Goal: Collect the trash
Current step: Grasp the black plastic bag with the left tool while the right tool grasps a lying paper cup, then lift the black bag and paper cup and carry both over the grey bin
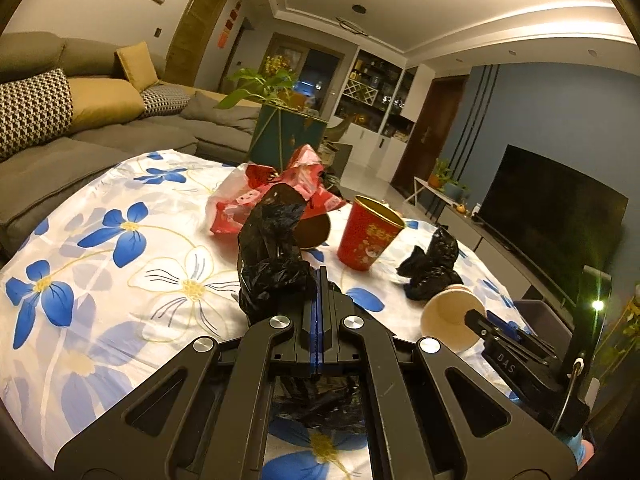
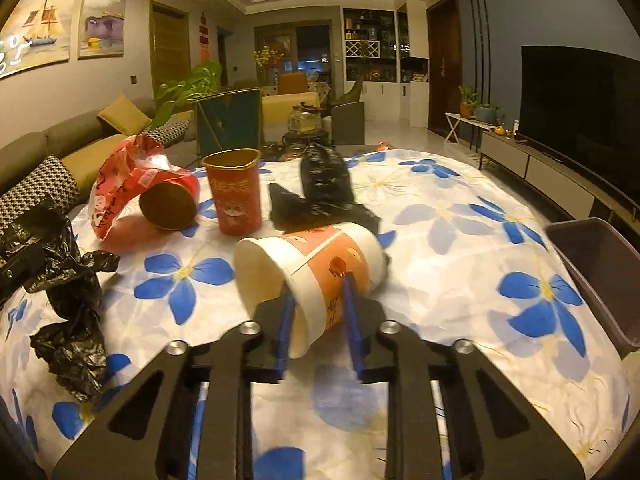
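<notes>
From the left wrist, the left gripper [image 1: 318,280] had its jaws clenched on a crumpled black bag [image 1: 272,256] lifted over the flowered worktop [image 1: 120,280]; it should stay pinched until over the bin. "DAS" showed on the right gripper [image 1: 476,318].

From the right wrist, the right gripper [image 2: 318,300] grasped a paper cup [image 2: 308,272], best carried gently to the bin [image 2: 600,272] beside it. The red cup [image 2: 236,192] bore unreadable characters.

Left gripper [image 1: 319,280] jaws pinch a black plastic bag [image 1: 272,264] above the floral tablecloth [image 1: 120,280].
</notes>
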### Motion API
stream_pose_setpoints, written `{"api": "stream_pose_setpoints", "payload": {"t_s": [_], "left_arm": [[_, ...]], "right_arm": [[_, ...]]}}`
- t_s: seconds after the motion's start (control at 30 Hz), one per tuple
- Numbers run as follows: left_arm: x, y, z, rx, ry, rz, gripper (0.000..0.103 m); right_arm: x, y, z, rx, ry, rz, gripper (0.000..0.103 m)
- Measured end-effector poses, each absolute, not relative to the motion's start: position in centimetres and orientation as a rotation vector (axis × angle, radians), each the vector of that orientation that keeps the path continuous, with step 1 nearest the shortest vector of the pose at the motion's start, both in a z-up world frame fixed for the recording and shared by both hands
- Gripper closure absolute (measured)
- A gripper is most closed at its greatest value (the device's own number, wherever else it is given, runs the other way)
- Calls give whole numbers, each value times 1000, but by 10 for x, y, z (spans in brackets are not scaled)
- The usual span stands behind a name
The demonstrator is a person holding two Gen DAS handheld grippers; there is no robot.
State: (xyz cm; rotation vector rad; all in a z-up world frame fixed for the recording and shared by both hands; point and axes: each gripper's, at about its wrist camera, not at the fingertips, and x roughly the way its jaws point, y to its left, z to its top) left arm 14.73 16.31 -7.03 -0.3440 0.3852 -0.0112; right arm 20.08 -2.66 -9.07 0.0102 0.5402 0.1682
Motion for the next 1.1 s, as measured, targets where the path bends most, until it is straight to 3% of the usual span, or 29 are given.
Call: {"api": "stream_pose_setpoints", "payload": {"t_s": [0.4, 1.1], "left_arm": [[141, 138, -59, -318, 372, -58, 103], [162, 26, -25, -188, 370, -265, 103]], "right_arm": [[179, -63, -82, 31, 491, 156, 99], [139, -163, -52, 111, 368, 43, 99]]}}
